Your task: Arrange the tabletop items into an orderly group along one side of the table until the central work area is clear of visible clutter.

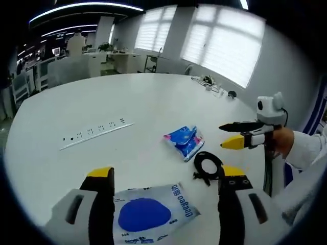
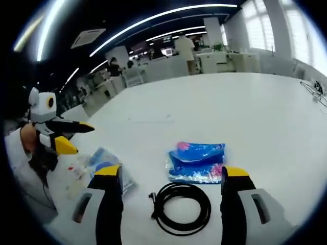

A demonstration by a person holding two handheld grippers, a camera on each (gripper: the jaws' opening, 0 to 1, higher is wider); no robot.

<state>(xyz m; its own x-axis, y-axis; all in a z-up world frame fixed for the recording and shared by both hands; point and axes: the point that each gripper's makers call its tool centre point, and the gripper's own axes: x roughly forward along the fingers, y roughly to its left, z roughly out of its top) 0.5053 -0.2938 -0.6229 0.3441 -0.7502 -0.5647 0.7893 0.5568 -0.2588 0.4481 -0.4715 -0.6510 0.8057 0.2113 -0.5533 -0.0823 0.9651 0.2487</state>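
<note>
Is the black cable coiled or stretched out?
Coiled: the black cable lies in a flat loop on the table, beside the blue packet.

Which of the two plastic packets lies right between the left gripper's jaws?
The white packet with the big blue oval; the smaller blue-and-pink packet lies farther out, beside the coiled black cable.

Large white counter (image 1: 153,102). On it: white power strip (image 1: 96,133) toward one side; blue patterned pouch (image 1: 184,141) mid-surface; coiled black cable (image 1: 207,165) just beside pouch; white packet (image 1: 151,213) with blue oval at near edge. Small cables (image 1: 210,84) at far edge.
</note>
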